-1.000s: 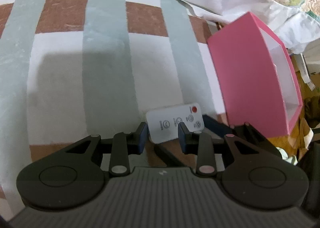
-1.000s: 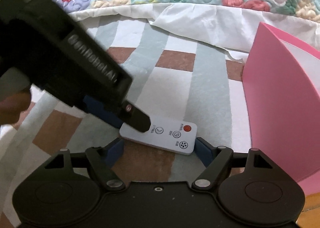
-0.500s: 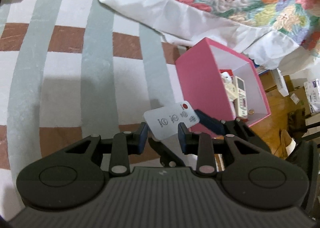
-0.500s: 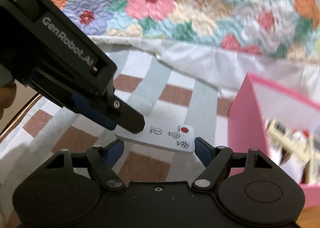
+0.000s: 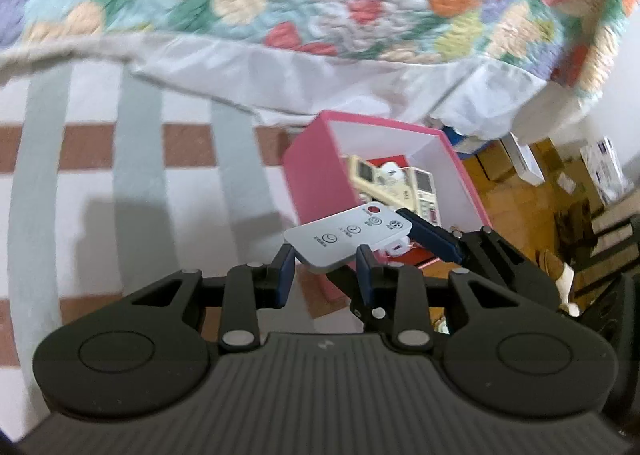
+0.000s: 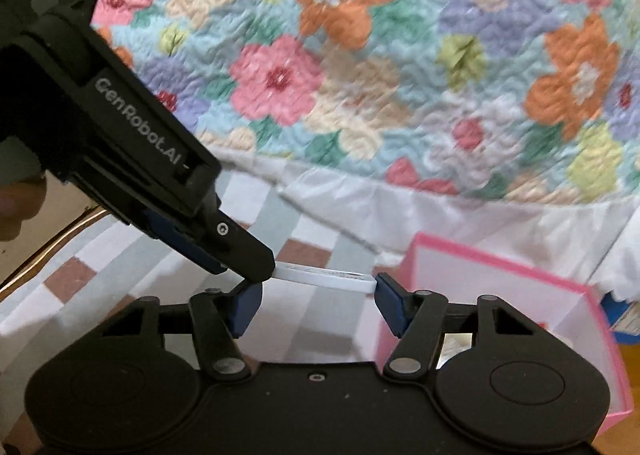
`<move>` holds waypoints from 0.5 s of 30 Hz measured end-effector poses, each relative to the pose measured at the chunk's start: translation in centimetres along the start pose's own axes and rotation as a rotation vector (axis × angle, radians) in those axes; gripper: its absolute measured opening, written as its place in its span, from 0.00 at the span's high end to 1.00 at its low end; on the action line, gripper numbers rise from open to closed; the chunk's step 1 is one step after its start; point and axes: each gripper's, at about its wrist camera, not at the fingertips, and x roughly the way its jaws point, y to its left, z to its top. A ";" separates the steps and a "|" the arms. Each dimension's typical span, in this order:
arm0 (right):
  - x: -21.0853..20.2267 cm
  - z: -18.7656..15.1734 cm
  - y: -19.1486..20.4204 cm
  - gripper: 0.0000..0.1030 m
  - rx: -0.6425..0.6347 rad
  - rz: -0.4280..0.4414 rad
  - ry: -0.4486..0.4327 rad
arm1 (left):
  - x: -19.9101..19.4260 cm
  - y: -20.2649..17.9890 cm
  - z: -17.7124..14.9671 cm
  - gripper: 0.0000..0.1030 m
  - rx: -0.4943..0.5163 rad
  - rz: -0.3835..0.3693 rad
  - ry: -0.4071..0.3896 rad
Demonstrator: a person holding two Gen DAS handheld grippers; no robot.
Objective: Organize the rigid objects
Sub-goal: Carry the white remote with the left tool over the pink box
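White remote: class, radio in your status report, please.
Left gripper and right gripper both shut on flat white plastic remote. Remote airborne near open pink box, already holding other remotes. Nothing blocking.

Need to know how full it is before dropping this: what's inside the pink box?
The pink box holds several cream remotes over something red; the white remote and both grippers cover its near part.

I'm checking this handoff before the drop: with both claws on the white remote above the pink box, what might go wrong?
1. The flat white plastic remote is pinched only at its ends by the left claw and right claw; uneven release might tip it outside the box.
2. The pink cardboard box already holds beige remotes, so it may land crooked on them.
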 end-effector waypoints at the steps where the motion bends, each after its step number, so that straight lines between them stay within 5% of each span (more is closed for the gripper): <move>1: -0.4 0.2 -0.5 0.34 -0.002 -0.015 -0.004 | 0.0 -0.9 0.4 0.70 0.020 -0.002 0.002; 11: -1.6 0.9 -7.0 0.34 -0.060 -0.146 0.054 | 5.3 -8.5 5.2 0.68 0.104 -0.060 0.130; 15: -0.4 -0.4 -10.3 0.34 0.010 -0.143 0.129 | 9.6 -10.5 5.9 0.68 0.105 -0.045 0.196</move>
